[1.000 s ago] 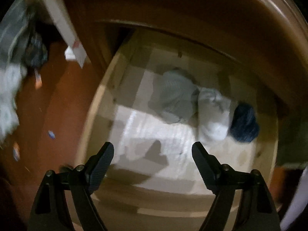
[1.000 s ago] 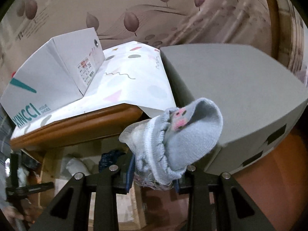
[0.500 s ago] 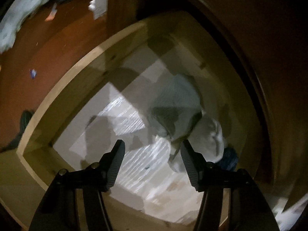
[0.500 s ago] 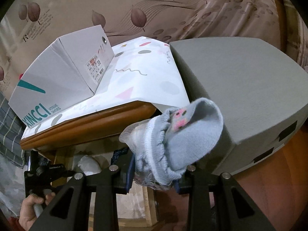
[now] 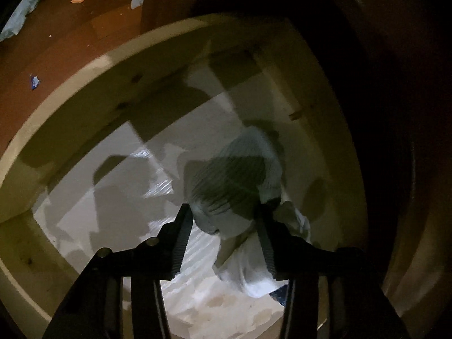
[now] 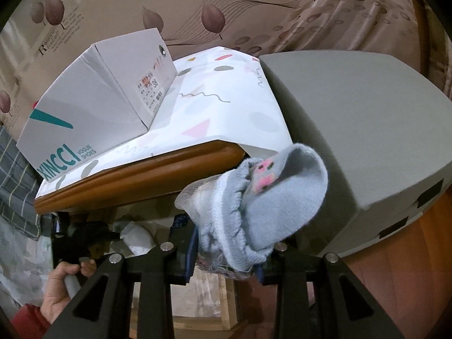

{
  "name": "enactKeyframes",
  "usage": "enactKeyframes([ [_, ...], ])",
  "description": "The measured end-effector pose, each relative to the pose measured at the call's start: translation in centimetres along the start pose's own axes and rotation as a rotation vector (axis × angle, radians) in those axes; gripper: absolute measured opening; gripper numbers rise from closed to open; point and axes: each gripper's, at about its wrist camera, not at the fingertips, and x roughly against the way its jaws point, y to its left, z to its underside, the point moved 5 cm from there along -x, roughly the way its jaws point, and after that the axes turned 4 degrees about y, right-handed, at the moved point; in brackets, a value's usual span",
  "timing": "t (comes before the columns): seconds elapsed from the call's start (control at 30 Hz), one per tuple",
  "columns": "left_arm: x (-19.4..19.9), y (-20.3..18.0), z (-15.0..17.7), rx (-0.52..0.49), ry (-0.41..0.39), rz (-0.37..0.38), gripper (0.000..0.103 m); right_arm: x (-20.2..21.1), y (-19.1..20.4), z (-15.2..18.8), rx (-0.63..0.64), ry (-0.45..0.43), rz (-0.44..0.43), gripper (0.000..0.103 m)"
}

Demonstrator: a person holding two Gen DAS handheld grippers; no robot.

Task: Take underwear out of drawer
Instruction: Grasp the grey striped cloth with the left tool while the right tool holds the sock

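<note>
Left wrist view: our left gripper (image 5: 224, 226) points down into the open drawer (image 5: 84, 90). Its jaws are closing around a pale grey garment (image 5: 234, 180) lying toward the drawer's back right corner. The garment sits between the fingers, which look to touch its sides without yet pinching it. A white garment (image 5: 248, 268) lies just beside it. We should close on a full fold of the grey piece only, then lift straight up, clear of the drawer wall.

Right wrist view: our right gripper (image 6: 226, 251) is clamped on light blue underwear (image 6: 271, 197), held in the air beside the wooden tabletop (image 6: 141, 175) with the shoe box (image 6: 93, 107).
</note>
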Motion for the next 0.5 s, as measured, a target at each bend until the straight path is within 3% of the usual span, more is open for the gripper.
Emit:
enactKeyframes([
  [0.27,0.2,-0.2,0.1,-0.034,0.001,-0.032,0.023,-0.3,0.2,-0.1,0.003,0.008,-0.002,0.031],
  [0.5,1.3,0.3,1.1,-0.091,0.011,-0.128,0.019,-0.1,0.1,-0.3,0.0,-0.001,0.0,0.031],
])
